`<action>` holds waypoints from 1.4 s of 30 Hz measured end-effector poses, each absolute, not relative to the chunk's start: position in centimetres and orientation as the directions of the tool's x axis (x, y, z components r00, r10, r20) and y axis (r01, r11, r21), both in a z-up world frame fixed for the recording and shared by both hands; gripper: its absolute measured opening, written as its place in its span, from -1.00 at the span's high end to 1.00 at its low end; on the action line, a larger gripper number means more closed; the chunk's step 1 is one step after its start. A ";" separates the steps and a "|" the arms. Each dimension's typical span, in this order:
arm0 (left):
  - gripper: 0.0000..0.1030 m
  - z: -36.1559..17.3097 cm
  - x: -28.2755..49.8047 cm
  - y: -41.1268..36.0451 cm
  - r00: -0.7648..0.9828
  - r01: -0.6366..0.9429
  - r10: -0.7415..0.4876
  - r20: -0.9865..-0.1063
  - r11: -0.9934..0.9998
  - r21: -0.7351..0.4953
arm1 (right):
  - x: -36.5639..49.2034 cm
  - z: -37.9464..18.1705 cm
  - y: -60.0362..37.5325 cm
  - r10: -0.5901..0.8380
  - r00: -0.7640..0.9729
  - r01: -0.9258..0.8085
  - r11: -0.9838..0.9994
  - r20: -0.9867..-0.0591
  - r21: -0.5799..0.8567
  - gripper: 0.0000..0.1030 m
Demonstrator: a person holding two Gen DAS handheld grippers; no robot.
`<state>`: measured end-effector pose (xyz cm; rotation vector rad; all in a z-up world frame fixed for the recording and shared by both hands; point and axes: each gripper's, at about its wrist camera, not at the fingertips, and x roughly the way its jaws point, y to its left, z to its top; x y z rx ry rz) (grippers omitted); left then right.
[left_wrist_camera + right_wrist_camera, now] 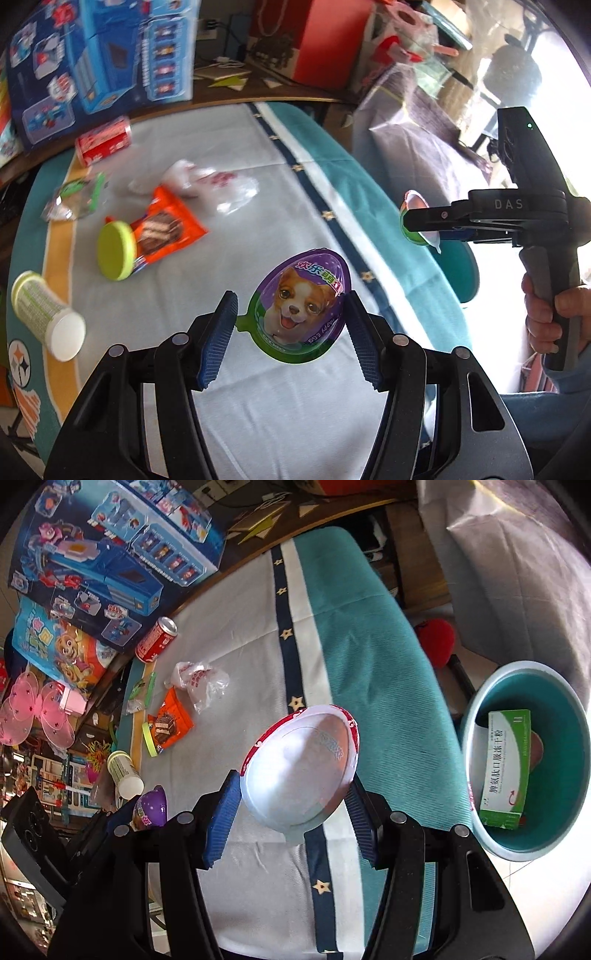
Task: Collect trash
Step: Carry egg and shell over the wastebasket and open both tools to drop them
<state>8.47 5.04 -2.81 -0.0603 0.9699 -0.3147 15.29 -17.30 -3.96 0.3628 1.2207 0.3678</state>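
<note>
My left gripper (291,325) is shut on a purple egg-shaped pack (299,306) with a puppy picture, held above the table. My right gripper (291,808) is shut on a white egg-shaped shell with a red rim (299,768); in the left wrist view it (417,221) hangs past the table's right edge. A teal bin (476,716) stands low to the right and holds a green-and-white medicine box (506,768). On the cloth lie a red can (103,142), a clear plastic bag (199,182), an orange wrapper (166,229), a green lid (116,249) and a white-capped tube (46,319).
A teal, white and navy striped cloth (347,635) covers the table. Blue toy boxes (110,550) lean at the back left, with pink toy wings (37,709) beside them. A grey padded seat (517,565) rises behind the bin. A clear green-printed wrapper (74,199) lies by the can.
</note>
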 end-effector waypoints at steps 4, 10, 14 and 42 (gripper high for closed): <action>-0.17 -2.1 9.3 0.9 0.506 0.305 -0.318 -0.802 0.935 -0.179 | 14.4 -3.5 -22.0 0.454 0.342 -0.021 0.879 -0.823 0.476 -0.05; -0.17 -2.2 10.5 -5.8 0.455 0.416 -0.358 -0.816 0.895 -0.161 | 13.2 -3.1 -29.5 0.423 0.410 0.082 0.866 -0.808 0.494 -0.05; -0.17 -2.5 11.0 -10.5 0.416 0.486 -0.372 -0.830 0.862 -0.142 | 12.3 -3.2 -34.1 0.400 0.450 0.141 0.851 -0.799 0.506 -0.06; -0.80 -7.0 15.5 -24.8 0.290 0.592 -0.294 -0.911 0.803 -0.071 | 11.1 -6.8 -44.6 0.377 0.455 0.302 0.787 -0.807 0.538 -0.06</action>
